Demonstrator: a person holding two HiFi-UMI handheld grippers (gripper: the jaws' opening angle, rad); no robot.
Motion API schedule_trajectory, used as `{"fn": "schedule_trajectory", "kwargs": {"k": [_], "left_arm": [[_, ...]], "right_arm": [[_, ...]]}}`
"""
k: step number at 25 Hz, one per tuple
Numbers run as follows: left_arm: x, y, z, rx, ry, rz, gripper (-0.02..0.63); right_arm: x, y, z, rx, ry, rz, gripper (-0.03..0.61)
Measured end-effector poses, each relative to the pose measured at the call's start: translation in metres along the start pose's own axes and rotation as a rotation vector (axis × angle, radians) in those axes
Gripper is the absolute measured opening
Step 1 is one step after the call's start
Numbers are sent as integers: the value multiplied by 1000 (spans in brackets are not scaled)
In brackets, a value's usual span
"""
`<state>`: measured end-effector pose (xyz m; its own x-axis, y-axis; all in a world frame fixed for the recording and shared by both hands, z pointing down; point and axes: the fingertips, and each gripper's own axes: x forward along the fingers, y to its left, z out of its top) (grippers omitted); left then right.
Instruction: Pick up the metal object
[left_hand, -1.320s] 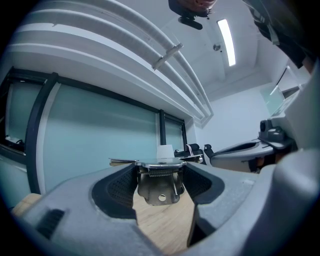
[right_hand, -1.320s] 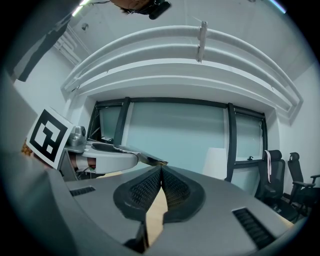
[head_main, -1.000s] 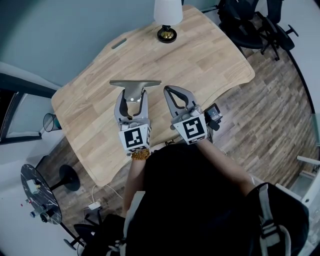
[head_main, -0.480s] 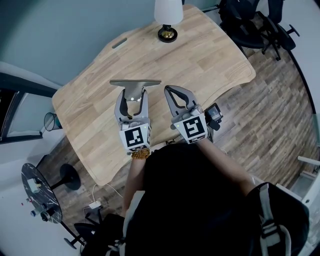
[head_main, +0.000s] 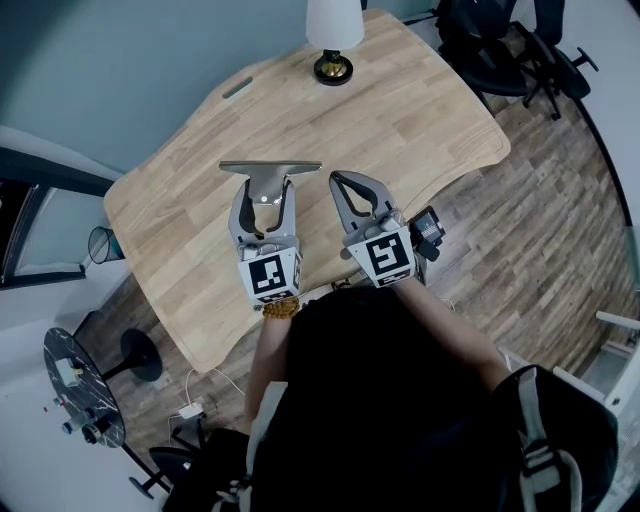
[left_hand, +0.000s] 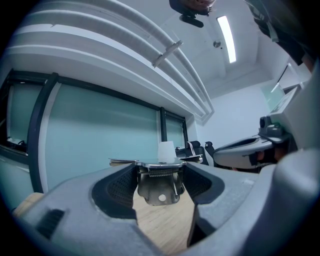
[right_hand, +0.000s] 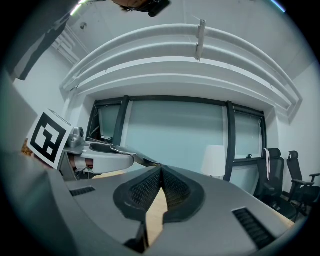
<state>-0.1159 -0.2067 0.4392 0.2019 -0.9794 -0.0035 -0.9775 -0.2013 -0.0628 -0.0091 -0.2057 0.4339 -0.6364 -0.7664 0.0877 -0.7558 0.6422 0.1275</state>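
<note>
Metal object (head_main: 270, 168): T-shaped plate, stem w/ one hole, over wooden table (head_main: 400, 110). Resting or lifted: cannot tell. Cross-bar sits just ahead of L gripper (head_main: 268, 192) tips, stem between its jaws. In L gripper view, both pads bear on stem edges, i.e. L gripper is closed on the plate. R gripper (head_main: 338, 180) is just right of L gripper, beside the stem, apart from it. Its jaws are pressed together w/ nothing between. Lamp (head_main: 333, 30) stands well ahead of both grippers, at table's far edge. Office chairs (head_main: 490, 40) ahead-right, beyond table.
</note>
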Motion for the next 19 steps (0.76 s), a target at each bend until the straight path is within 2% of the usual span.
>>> {"fn": "schedule_trajectory", "kwargs": {"k": [19], "left_arm": [[-4,3,-4,-6,7,10,291]], "right_arm": [[-2,5,-1,11,2,9,2]]}}
